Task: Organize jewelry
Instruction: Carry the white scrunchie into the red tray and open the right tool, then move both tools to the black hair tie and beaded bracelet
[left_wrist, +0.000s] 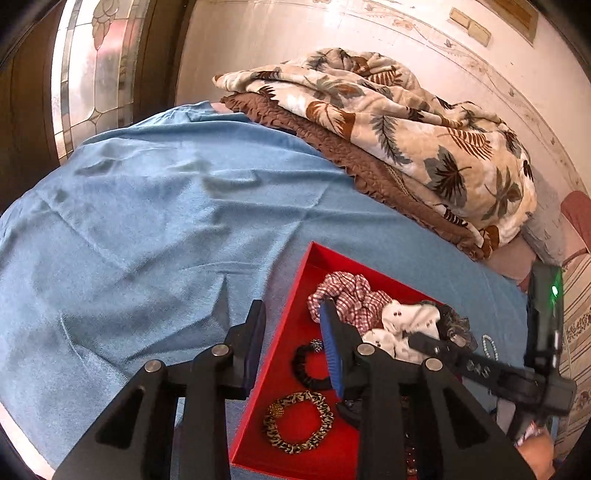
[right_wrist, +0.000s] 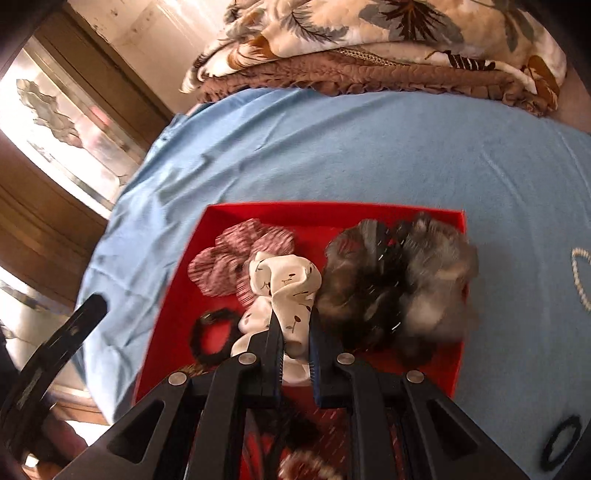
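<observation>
A red tray (left_wrist: 284, 343) lies on the blue cloth (left_wrist: 147, 221). It holds a red-checked scrunchie (left_wrist: 351, 291), a white printed scrunchie (right_wrist: 284, 284), a fluffy grey scrunchie (right_wrist: 399, 288), a black hair tie (left_wrist: 306, 365) and a leopard-print band (left_wrist: 297, 422). My left gripper (left_wrist: 293, 314) is open and straddles the tray's left wall, with nothing gripped. My right gripper (right_wrist: 296, 325) hangs over the tray's middle, its jaws nearly together with white scrunchie fabric between them. A pearl bracelet (right_wrist: 580, 277) and a second black hair tie (right_wrist: 561, 446) lie on the cloth to the right of the tray.
A folded leaf-print blanket (left_wrist: 388, 122) on a brown quilt (left_wrist: 332, 147) sits behind the tray against the wall. A wooden door with stained glass (left_wrist: 96, 74) stands to the left. Bare blue cloth spreads left of the tray.
</observation>
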